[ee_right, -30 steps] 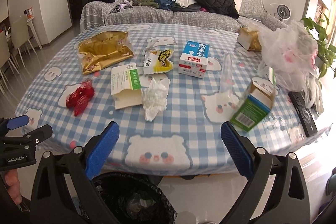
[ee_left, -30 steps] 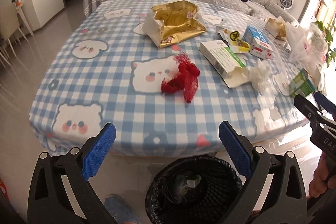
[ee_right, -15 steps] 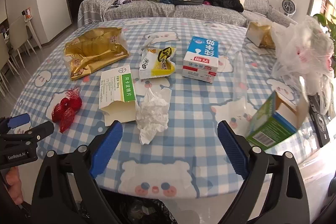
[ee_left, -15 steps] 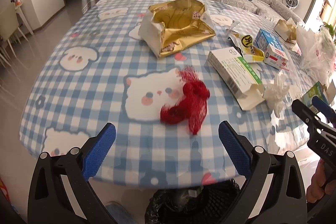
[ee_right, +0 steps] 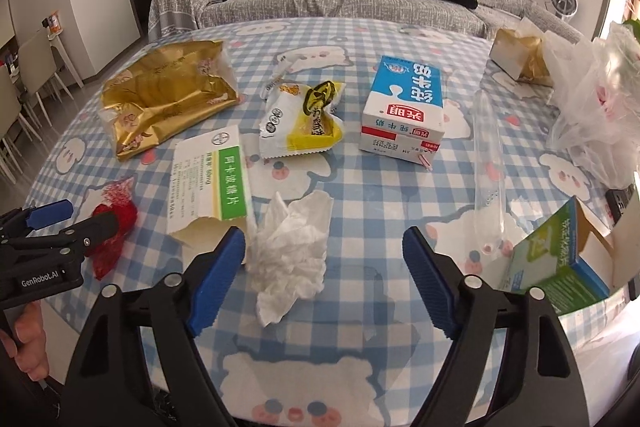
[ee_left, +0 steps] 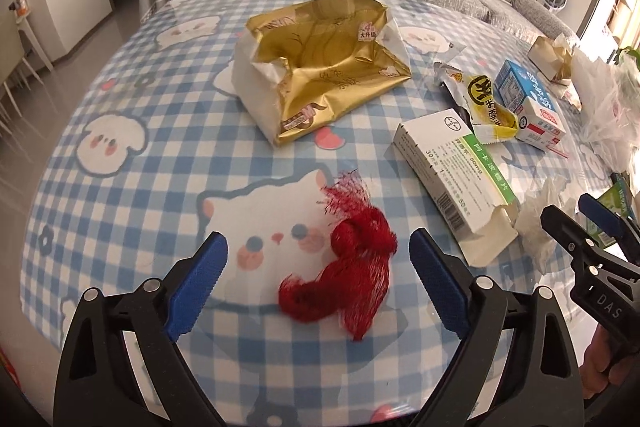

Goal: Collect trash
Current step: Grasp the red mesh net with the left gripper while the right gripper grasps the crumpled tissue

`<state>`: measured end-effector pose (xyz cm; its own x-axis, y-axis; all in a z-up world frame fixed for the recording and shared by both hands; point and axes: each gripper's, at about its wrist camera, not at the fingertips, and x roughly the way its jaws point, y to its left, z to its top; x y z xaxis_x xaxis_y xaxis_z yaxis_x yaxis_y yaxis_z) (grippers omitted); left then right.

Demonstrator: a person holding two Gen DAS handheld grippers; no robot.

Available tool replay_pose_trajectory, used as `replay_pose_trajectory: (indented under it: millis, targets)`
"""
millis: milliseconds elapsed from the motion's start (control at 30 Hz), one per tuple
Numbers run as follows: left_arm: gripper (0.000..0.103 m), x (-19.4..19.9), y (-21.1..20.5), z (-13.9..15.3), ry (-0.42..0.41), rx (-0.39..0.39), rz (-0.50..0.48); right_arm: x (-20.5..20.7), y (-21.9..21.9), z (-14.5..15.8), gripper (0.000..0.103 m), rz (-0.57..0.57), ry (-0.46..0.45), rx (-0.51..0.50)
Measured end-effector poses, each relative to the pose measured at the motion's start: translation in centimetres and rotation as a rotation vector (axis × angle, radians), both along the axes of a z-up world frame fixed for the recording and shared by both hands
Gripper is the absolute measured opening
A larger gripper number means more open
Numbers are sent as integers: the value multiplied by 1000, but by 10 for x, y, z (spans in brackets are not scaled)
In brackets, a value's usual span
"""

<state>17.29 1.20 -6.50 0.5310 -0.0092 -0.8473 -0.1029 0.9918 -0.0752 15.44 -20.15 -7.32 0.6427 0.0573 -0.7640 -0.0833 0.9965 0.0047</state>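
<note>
My left gripper (ee_left: pixel 318 259) is closing, jaws wide around 1 red mesh bag (ee_left: pixel 348 271) near the table's (ee_left: pixel 132 187) front edge, pads not touching. My right gripper (ee_right: pixel 324 259) is closing around 1 crumpled tissue (ee_right: pixel 292 247), also untouched. 3 boxes, 1 milk carton (ee_right: pixel 404 107) and 2 wrappers lie behind.

Bare checked cloth lies open along the near edge of the desk (ee_right: pixel 360 195). A crumpled white tissue (ee_right: pixel 292 251) sits just beside an open white-and-green cardboard box (ee_right: pixel 212 179). A clear plastic tube (ee_right: pixel 486 163) and a tilted green carton (ee_right: pixel 556 259) crowd the near right corner.
</note>
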Motion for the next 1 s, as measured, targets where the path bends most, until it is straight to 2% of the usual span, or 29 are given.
replay_pose_trajectory:
  millis: [200,633,933,1000]
  targets:
    - [80,9,-10,-7,25,23,-23,5,5,-5,68,31,17,13]
    - [33,10,-16,-11,50,-21,-49,7,2,-10,56,35,41,42]
    - [22,9,-20,-11,52,24,-41,14,4,-17,47,52,63,55]
    - [19,9,-20,-10,50,21,-35,15,5,-17,42,54,65,63]
